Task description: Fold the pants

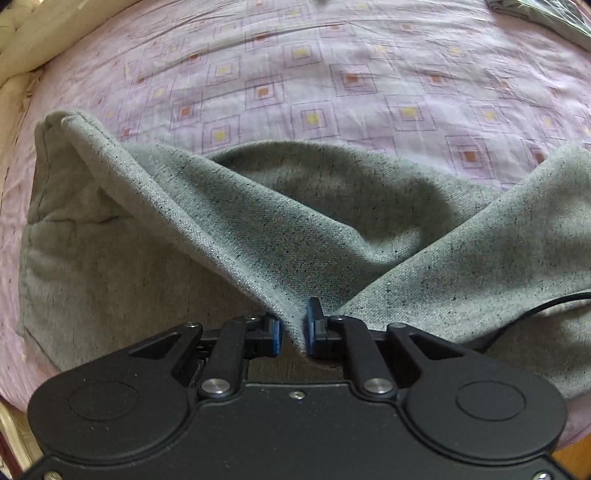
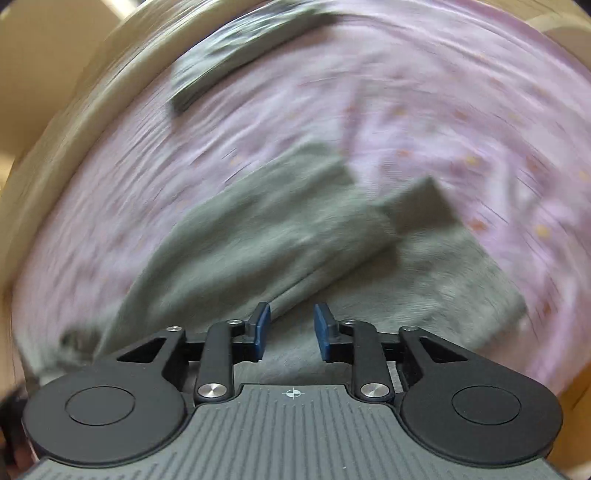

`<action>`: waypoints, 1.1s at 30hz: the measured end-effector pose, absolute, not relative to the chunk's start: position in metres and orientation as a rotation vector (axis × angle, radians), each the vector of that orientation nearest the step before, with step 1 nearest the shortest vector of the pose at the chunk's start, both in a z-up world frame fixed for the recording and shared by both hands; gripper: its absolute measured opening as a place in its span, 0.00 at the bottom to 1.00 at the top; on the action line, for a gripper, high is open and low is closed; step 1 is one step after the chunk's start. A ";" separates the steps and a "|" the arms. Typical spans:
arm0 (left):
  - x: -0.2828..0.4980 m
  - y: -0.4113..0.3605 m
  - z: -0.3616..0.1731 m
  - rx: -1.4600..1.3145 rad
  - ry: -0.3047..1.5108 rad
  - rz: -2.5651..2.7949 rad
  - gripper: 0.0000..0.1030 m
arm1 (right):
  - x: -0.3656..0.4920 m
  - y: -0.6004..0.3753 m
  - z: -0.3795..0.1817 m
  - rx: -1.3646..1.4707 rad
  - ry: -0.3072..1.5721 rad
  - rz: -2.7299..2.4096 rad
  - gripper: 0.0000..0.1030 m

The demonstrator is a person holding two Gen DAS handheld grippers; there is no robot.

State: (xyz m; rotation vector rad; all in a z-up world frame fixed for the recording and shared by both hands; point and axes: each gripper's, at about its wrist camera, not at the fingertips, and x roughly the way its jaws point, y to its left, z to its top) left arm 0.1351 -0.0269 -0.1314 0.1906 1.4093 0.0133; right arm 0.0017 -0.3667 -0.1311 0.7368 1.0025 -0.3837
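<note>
Grey speckled pants (image 1: 280,221) lie crumpled on a pink patterned bed sheet (image 1: 332,85). My left gripper (image 1: 293,330) is shut on a raised fold of the pants, the cloth pinched between its blue pads (image 1: 312,325). In the right wrist view, which is blurred by motion, the pants (image 2: 258,236) lie with two leg ends pointing away. My right gripper (image 2: 291,330) is open just above the grey cloth, with nothing between its blue pads (image 2: 321,328).
A dark folded garment (image 2: 229,66) lies at the far side of the bed and shows in the left wrist view's top right corner (image 1: 546,14). A cream padded bed edge (image 1: 14,66) runs along the left. A black cable (image 1: 535,314) crosses the pants at right.
</note>
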 end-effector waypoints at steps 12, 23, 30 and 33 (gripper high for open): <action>0.138 -0.024 -0.128 0.169 1.391 -0.073 0.16 | -0.001 -0.392 -0.161 0.968 0.886 -0.565 0.31; 0.203 -0.017 -0.072 0.072 1.213 -0.175 0.04 | 0.059 -0.385 -0.076 0.860 0.704 -0.421 0.05; 0.232 -0.006 0.007 0.006 0.999 -0.171 0.04 | 0.042 -0.381 0.005 0.800 0.519 -0.357 0.05; 0.197 0.003 0.001 -0.010 1.037 -0.185 0.04 | 0.004 -0.377 -0.001 0.794 0.574 -0.388 0.05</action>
